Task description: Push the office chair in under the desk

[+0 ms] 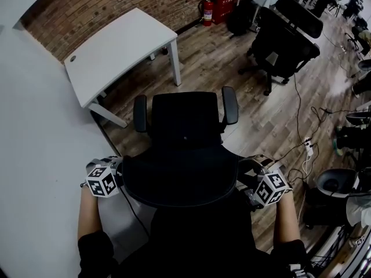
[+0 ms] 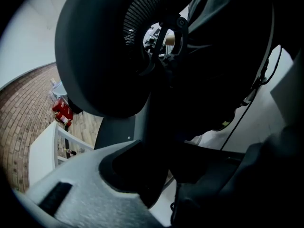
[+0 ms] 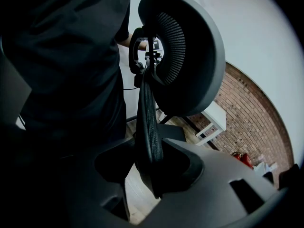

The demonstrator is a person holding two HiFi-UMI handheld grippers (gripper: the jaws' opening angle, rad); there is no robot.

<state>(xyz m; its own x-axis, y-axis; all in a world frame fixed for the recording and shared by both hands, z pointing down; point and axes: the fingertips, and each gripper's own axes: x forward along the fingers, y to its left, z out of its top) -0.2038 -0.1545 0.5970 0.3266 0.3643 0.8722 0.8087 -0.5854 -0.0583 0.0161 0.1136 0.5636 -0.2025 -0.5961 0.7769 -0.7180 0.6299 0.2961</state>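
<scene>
The office chair (image 1: pixel 185 126) stands on the wood floor, seat pointing away from the person; it is not yet under the white desk (image 1: pixel 116 45), which sits well apart at far left. The left gripper (image 1: pixel 120 174) and right gripper (image 1: pixel 248 184) each have their jaws narrowed onto a side edge of the mesh backrest (image 3: pixel 147 122). Holding both edges probably lets the person steer as well as push, because the desk lies off to the left rather than straight ahead.

Person in a black short-sleeved shirt (image 3: pixel 71 56).
Grey left tongs (image 2: pixel 159 175) and right tongs (image 3: pixel 147 172) each carry a white cube (image 1: pixel 103 179) with black square markers.
</scene>
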